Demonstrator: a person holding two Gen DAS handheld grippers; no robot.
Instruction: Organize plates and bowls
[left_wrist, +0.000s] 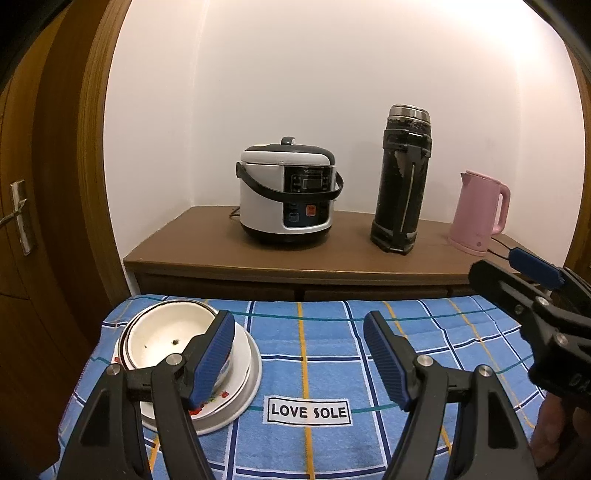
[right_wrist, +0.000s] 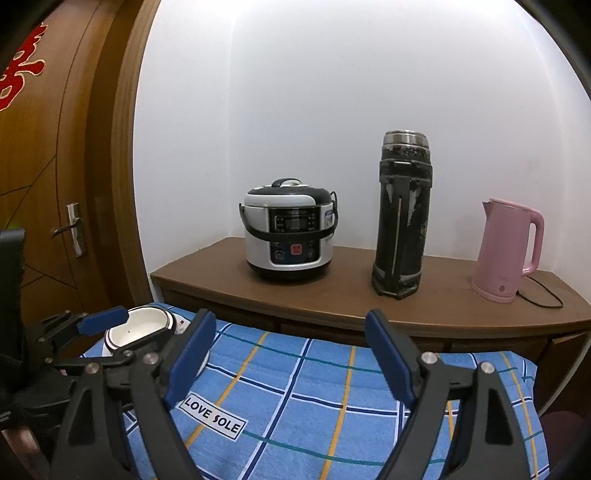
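A white bowl (left_wrist: 162, 338) with a dark rim sits in a stack on white plates (left_wrist: 242, 384) at the left of the blue checked cloth (left_wrist: 314, 354). My left gripper (left_wrist: 299, 354) is open and empty; its left finger (left_wrist: 214, 358) stands in front of the stack's right side. My right gripper (right_wrist: 291, 358) is open and empty over the cloth (right_wrist: 295, 391), right of the stack. The bowl also shows in the right wrist view (right_wrist: 138, 328), partly hidden by the left gripper's fingers (right_wrist: 103, 319). The right gripper's body shows at the right edge of the left wrist view (left_wrist: 546, 317).
Behind the cloth stands a brown cabinet (left_wrist: 332, 258) with a white rice cooker (left_wrist: 288, 192), a tall black thermos (left_wrist: 402, 181) and a pink kettle (left_wrist: 480, 212) with its cord. A wooden door (left_wrist: 22, 221) is at the left. A "LOVE SOLE" label (left_wrist: 308, 410) lies on the cloth.
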